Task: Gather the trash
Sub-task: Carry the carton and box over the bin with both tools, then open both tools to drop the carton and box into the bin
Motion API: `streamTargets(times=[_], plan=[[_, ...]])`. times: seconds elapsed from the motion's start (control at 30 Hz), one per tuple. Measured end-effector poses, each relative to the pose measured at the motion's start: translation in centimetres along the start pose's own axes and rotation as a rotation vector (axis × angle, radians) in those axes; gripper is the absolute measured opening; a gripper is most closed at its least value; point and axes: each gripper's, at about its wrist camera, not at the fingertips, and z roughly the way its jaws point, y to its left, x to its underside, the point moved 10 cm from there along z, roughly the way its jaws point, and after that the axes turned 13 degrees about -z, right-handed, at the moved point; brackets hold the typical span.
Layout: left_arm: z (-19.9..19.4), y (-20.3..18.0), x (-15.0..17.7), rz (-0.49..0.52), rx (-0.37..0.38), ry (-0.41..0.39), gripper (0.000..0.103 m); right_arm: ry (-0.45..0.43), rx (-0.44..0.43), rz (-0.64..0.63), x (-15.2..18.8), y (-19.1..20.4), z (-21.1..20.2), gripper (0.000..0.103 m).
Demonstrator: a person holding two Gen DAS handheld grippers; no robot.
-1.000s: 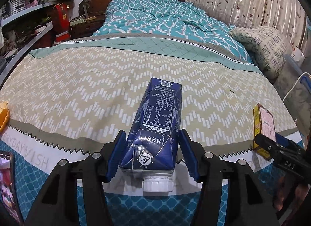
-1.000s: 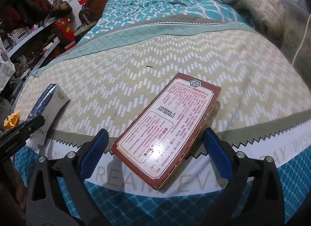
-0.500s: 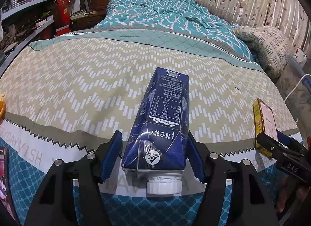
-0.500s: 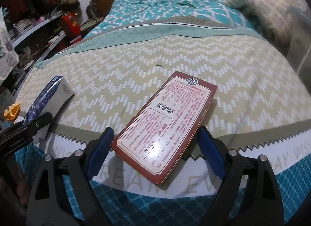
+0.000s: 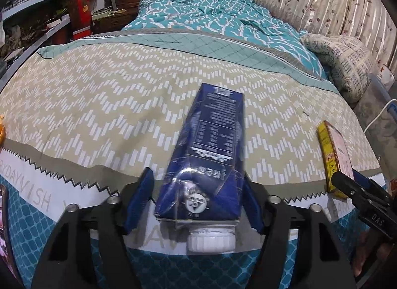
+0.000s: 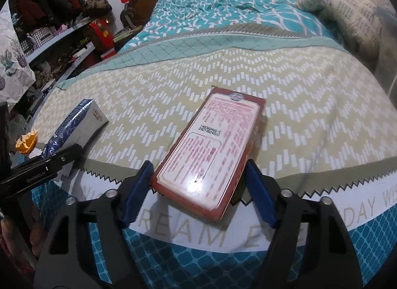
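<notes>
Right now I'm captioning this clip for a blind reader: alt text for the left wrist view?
A dark blue drink carton lies cap-first between the closing blue pads of the left gripper on a zigzag-patterned bedspread. At the right edge, the right gripper meets a red-and-yellow box.

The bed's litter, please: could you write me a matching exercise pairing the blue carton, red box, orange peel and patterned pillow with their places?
1. blue carton
2. red box
3. orange peel
4. patterned pillow

a. by the curtain
b. between the fingers of the right gripper
c. at the edge of the bed, beyond the carton
d. between the fingers of the left gripper

Pairs: 1-d, 2-b, 3-c, 4-a. Both grippers' jaws are closing.
</notes>
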Motion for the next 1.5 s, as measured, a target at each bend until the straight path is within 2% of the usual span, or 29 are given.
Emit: streamTargets(times=[0.07,0.2,0.4,0.67,0.8,0.9,1.03,1.1,1.17,1.2,1.23,1.27,1.33,1.4,1.5], plan=[[0.0,-0.6,0.2,0.026,0.004,-0.001,0.050,-0.018,0.005,0.001,0.0,-0.3,-0.7,0.070],[-0.3,-3.1,0.9,0.039,0.093,0.035,0.049,-0.059,-0.006,0.033,0.5,-2.0,-3.2,0.068],[-1.1,-10.6,2.3,0.123,0.222,0.085,0.048,-0.109,0.017,0.121,2.6,-7.4,-7.2,0.066],[-1.1,-25.9,7.4,0.332,0.370,0.201,0.048,-0.207,0.112,0.263,7.0,-17.6,-14.9,0.065],[-1.6,-36.2,10.7,0.458,0.455,0.232,0.048,-0.294,0.273,0.323,9.5,-24.5,-20.6,0.065],[-1.9,-42.7,13.2,0.537,0.499,0.236,0.048,-0.327,0.350,0.408,12.2,-29.7,-23.6,0.065],[-1.6,-51.4,16.9,0.639,0.560,0.263,0.048,-0.347,0.389,0.510,14.9,-35.4,-25.6,0.065],[-1.3,-54.2,18.5,0.666,0.566,0.270,0.048,-0.348,0.396,0.542,15.9,-37.6,-25.8,0.065],[-0.6,-56.2,20.0,0.686,0.567,0.286,0.048,-0.348,0.402,0.554,16.4,-39.1,-25.7,0.066],[0.0,-57.0,20.8,0.696,0.561,0.296,0.051,-0.343,0.399,0.554,16.4,-39.7,-25.4,0.067],[0.6,-57.5,21.5,0.710,0.553,0.311,0.058,-0.336,0.394,0.553,16.3,-40.3,-24.9,0.068],[1.3,-57.7,21.8,0.716,0.533,0.312,0.060,-0.326,0.385,0.561,16.2,-40.7,-24.4,0.069],[2.8,-57.4,21.8,0.706,0.496,0.353,0.068,-0.321,0.341,0.593,16.4,-41.5,-23.7,0.076],[3.2,-56.8,21.2,0.655,0.504,0.393,0.068,-0.346,0.342,0.599,16.4,-41.5,-24.2,0.077],[2.3,-55.1,19.3,0.610,0.528,0.365,0.074,-0.366,0.367,0.562,16.2,-40.5,-24.8,0.078]])
